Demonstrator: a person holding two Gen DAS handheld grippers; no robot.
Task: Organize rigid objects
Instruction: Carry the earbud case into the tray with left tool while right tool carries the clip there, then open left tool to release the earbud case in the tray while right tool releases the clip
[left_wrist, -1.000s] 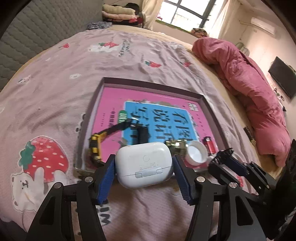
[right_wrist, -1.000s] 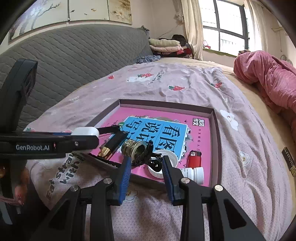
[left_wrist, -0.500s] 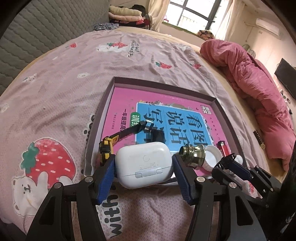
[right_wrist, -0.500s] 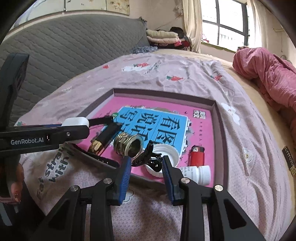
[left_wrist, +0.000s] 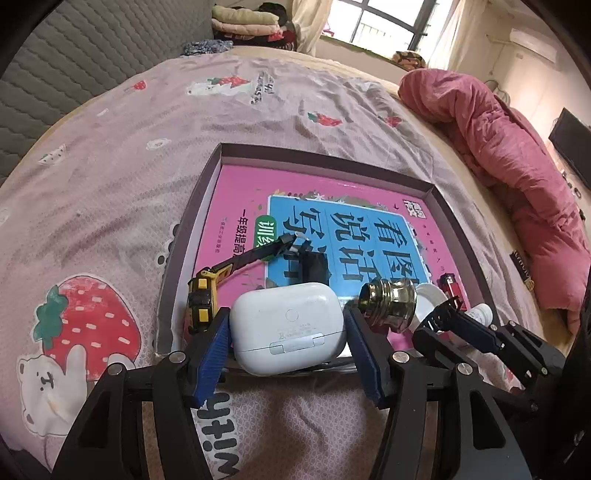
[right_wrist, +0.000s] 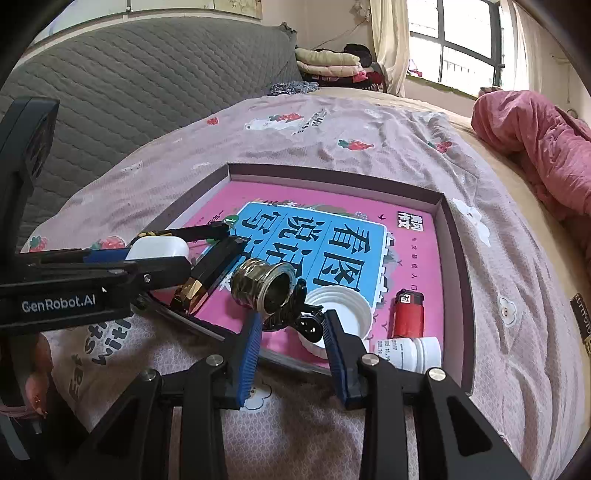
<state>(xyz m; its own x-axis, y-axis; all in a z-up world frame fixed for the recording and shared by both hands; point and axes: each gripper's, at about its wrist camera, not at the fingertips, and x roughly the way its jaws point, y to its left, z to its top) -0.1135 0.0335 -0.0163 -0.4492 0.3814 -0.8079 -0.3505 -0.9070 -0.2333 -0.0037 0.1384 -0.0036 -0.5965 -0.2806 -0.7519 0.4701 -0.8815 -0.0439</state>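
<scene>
My left gripper (left_wrist: 288, 328) is shut on a white earbud case (left_wrist: 288, 328), held above the near edge of a shallow grey box (left_wrist: 192, 221) with a pink and blue book cover inside. My right gripper (right_wrist: 291, 325) is shut on a black clip (right_wrist: 295, 314) that carries a brass threaded fitting (right_wrist: 264, 286); the fitting also shows in the left wrist view (left_wrist: 391, 301). The earbud case shows at the left in the right wrist view (right_wrist: 159, 249).
In the box lie a yellow-black utility knife (left_wrist: 221, 280), a black-gold tube (right_wrist: 210, 277), a white lid (right_wrist: 343, 306), a red lighter (right_wrist: 408, 312) and a small white bottle (right_wrist: 410, 352). A pink duvet (left_wrist: 517, 184) lies at the right. A grey headboard (right_wrist: 129, 110) stands behind.
Both grippers have moved back and up a little from the box, each keeping its load. The brass fitting has tilted more open-end toward the right wrist camera.
</scene>
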